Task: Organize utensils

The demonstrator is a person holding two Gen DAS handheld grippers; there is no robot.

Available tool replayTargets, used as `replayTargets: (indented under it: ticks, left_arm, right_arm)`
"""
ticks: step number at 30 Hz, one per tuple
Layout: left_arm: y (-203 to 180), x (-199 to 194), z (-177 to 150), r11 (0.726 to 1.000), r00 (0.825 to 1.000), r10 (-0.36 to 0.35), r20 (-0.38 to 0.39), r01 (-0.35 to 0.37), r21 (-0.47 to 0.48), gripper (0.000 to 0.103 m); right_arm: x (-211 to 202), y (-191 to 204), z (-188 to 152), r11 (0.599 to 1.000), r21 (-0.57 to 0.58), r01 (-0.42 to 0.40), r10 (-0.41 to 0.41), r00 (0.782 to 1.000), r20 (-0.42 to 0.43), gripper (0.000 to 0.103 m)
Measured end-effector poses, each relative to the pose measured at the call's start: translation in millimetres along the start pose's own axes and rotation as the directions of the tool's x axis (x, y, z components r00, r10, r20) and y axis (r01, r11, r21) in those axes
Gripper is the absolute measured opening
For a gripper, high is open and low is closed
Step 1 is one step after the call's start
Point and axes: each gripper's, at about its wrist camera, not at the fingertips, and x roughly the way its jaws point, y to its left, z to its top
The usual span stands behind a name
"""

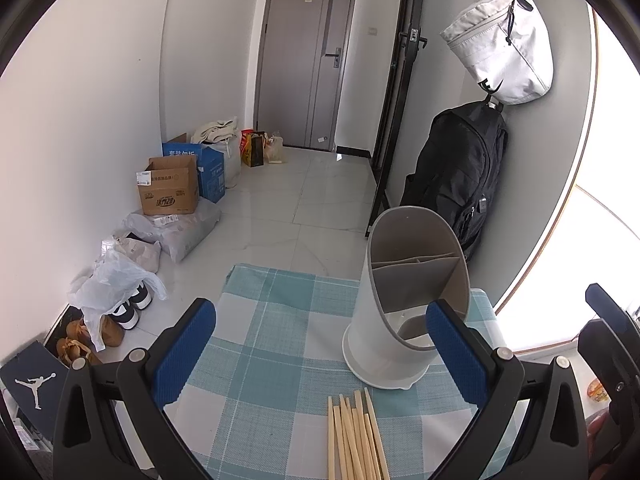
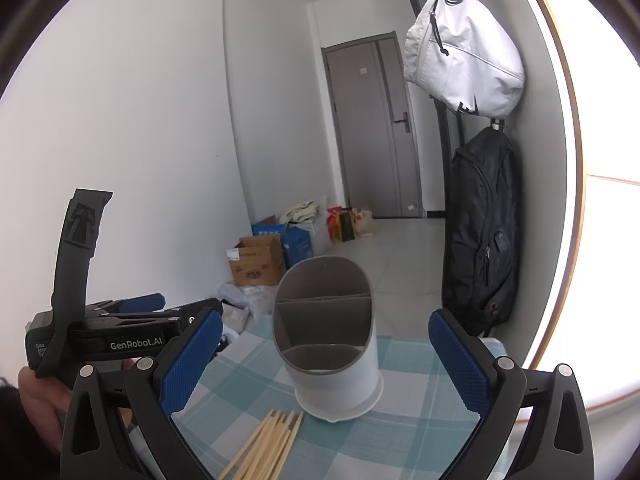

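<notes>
A bundle of several wooden chopsticks (image 1: 356,436) lies on the blue-and-white checked cloth (image 1: 272,320), just in front of a white utensil holder (image 1: 400,300) with grey inner dividers. My left gripper (image 1: 320,356) hovers open above the cloth, the chopsticks between and below its blue pads (image 1: 184,356). In the right wrist view the holder (image 2: 332,340) stands upright and empty ahead, with the chopsticks (image 2: 268,444) at its near left. My right gripper (image 2: 324,364) is open and holds nothing. The left gripper (image 2: 120,328) appears at the left, held by a hand (image 2: 40,400).
The cloth-covered table (image 2: 420,400) is small; its far edge drops to a tiled floor. Cardboard boxes (image 1: 172,184), bags and shoes (image 1: 128,308) line the left wall. A black backpack (image 1: 460,184) and white bag (image 1: 504,44) hang at the right beside a bright window.
</notes>
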Motion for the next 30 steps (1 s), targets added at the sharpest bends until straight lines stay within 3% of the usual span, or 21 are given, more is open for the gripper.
replayTargets:
  ticks: [30]
  left_arm:
    - [1.8,2.5,-2.9,1.000,1.000,0.003,-0.011,-0.003,-0.002,0.102]
  right_arm:
    - [1.4,-0.5,-1.1,1.000,0.004,-0.006,0.006,1.000,-0.013,0.103]
